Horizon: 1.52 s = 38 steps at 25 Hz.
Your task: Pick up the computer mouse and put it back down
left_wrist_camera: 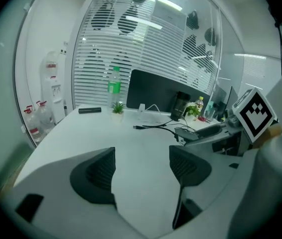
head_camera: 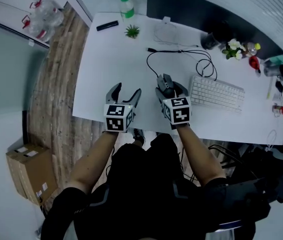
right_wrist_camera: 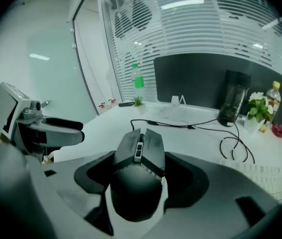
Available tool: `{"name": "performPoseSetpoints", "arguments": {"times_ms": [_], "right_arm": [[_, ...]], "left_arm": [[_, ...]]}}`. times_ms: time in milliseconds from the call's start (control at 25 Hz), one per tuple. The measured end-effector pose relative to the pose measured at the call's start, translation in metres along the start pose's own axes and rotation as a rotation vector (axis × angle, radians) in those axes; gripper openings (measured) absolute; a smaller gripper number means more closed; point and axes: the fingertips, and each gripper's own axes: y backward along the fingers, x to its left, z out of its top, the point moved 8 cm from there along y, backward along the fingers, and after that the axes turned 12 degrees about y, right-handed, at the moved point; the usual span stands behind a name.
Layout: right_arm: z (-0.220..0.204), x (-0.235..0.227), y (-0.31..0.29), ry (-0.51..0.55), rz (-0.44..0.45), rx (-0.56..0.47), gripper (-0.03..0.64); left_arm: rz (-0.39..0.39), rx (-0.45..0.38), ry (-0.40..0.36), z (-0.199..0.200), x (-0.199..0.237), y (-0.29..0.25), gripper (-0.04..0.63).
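Note:
The black computer mouse sits between the jaws of my right gripper, which is shut on its sides. In the right gripper view the mouse fills the gap between both pads, its buttons pointing away over the white desk. Its black cable trails across the desk behind it. My left gripper hangs open beside it to the left, over the desk's front edge. Nothing lies between its dark pads in the left gripper view, only the bare desk top.
A white keyboard lies just right of the mouse. At the back stand a small plant, a green-capped bottle, a black bar-shaped object, a dark cup and flowers. A cardboard box sits on the floor.

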Motion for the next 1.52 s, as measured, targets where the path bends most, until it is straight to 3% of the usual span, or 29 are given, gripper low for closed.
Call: {"name": "performPoseSetpoints", "arguments": {"times_ms": [480, 920, 1240, 1520], "right_arm": [[0.077, -0.001, 0.107, 0.009, -0.048, -0.194, 0.295], [0.118, -0.012, 0.180, 0.027, -0.110, -0.321, 0.296], [0.127, -0.003, 0.199, 0.028, -0.121, -0.354, 0.296], [0.114, -0.001, 0.212, -0.021, -0.174, -0.358, 0.296]], "left_arm": [[-0.171, -0.133, -0.060, 0.067, -0.040, 0.057, 0.354], [-0.253, -0.284, -0.078, 0.124, -0.070, 0.102, 0.354], [-0.279, -0.282, -0.109, 0.133, -0.077, 0.107, 0.353], [-0.319, -0.272, -0.066, 0.132, -0.076, 0.101, 0.354]]}}
